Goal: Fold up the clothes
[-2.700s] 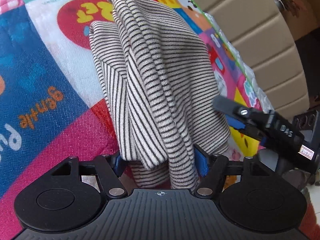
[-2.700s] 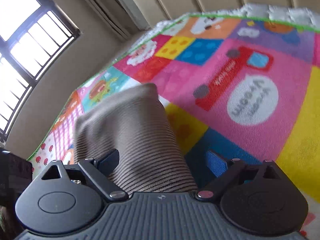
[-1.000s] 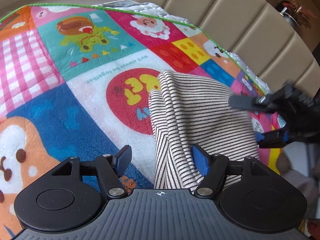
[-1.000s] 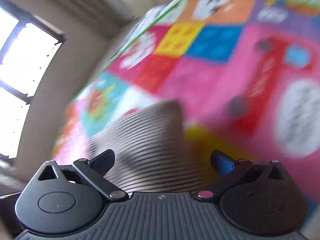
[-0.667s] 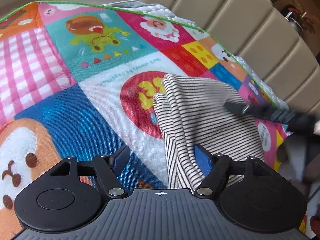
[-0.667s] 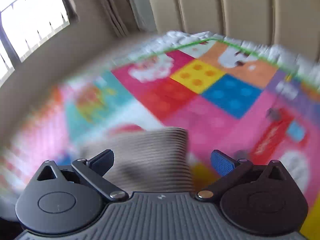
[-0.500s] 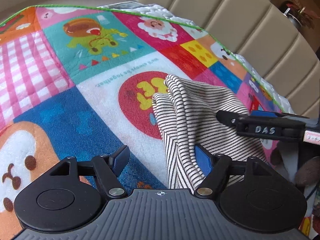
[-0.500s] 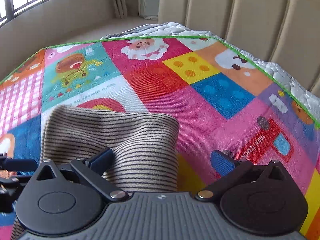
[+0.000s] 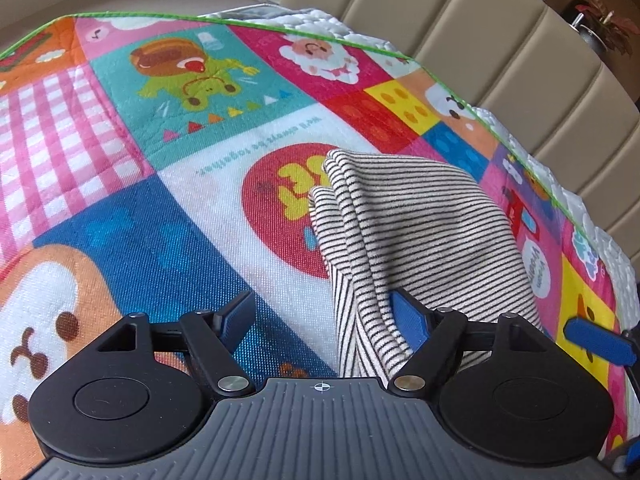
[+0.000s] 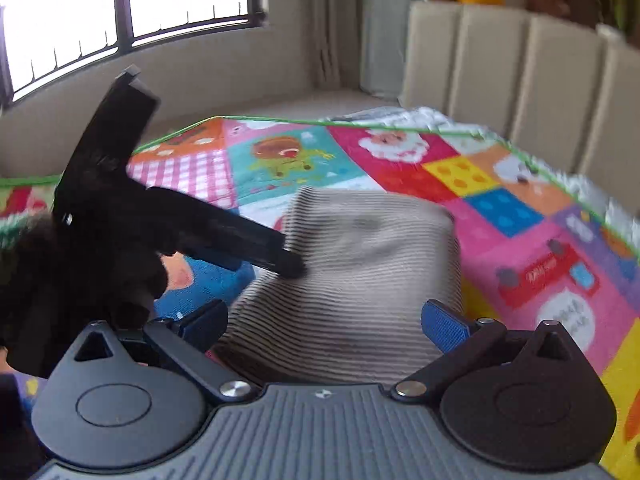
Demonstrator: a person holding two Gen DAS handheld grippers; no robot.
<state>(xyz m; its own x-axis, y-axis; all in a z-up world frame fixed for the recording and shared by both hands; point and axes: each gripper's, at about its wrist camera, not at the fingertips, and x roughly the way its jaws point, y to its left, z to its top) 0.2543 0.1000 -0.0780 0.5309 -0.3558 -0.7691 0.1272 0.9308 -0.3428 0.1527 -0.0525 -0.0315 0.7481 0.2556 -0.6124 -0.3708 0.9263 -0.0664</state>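
Note:
A folded cream garment with thin black stripes [image 9: 420, 232] lies on the colourful play mat [image 9: 120, 220]. My left gripper [image 9: 326, 312] is open, its right finger resting against the garment's near left fold, its left finger over bare mat. In the right wrist view the same garment [image 10: 360, 280] lies just ahead of my right gripper [image 10: 326, 318], which is open with the cloth's near edge between its fingers. The left gripper's black body [image 10: 160, 216] reaches in from the left and touches the garment's left side. A blue fingertip of the right gripper [image 9: 600, 344] shows at the right edge.
The mat covers a quilted white pad [image 9: 320, 20] beside a beige padded wall [image 9: 500, 40]. A window [image 10: 120, 8] and a low ledge stand behind. A potted plant [image 9: 600, 24] sits on top of the padded wall.
Both grippers let go of the garment and opened. The garment went from hanging to lying folded on the mat. The right gripper swung back toward the near right side.

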